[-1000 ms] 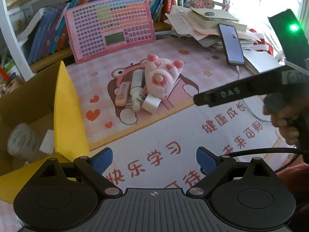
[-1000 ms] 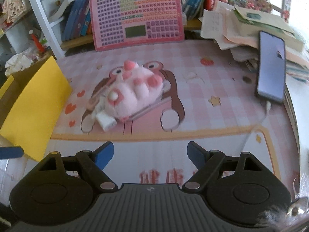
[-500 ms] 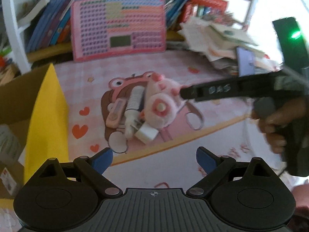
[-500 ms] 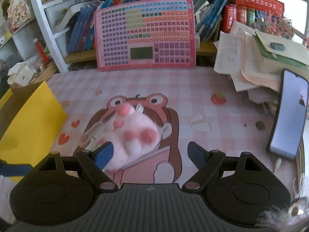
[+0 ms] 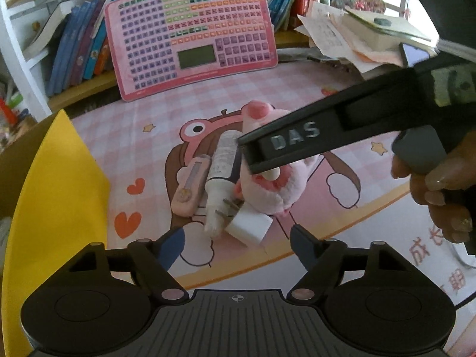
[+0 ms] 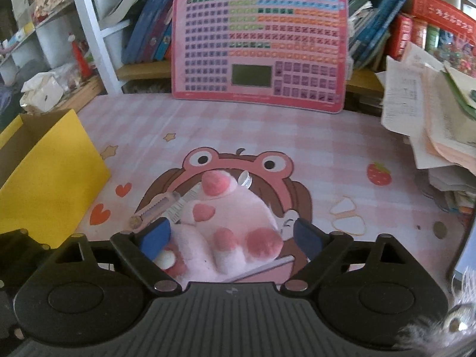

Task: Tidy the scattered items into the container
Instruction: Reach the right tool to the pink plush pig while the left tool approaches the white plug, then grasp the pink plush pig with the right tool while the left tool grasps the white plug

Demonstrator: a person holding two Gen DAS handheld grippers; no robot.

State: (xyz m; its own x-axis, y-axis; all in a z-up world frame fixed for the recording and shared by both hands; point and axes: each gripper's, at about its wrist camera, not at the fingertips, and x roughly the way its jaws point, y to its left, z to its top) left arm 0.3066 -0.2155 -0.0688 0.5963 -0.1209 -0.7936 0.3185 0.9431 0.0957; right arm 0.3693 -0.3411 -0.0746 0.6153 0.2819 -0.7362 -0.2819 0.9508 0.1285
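- At the far left, a cardboard box (image 5: 17, 160) with a yellow flap (image 5: 59, 196) stands at the edge of the pink desk mat (image 5: 297, 89); its inside is out of sight in both views.
- The left gripper (image 5: 236, 245) points steeply down at the little heap of things on the mat. Its jaws have just been closing but are part open, gripping nothing; the white charger plug (image 5: 250, 226) lies just ahead of the gap and partly between the blue fingertips (image 5: 171, 244), not touched by them.
- Just beyond the plug lie a pink utility knife (image 5: 190, 187) and, beside it, a white tube (image 5: 221, 175), side by side, with the tube against the pink plush toy (image 5: 267, 190).
- The right gripper (image 6: 230, 238) comes in from the right, angled down over the plush toy; from the left wrist its black arm marked DAS crosses above the toy.
- Its jaws have just been opening and stand wide, the toy lying between the blue pads (image 6: 154, 238); the left pad looks close against the fur, the right one is clear of it.
- At the far right, a hand (image 5: 437, 187) wraps the right gripper's handle, fingers curled around the grey trigger.
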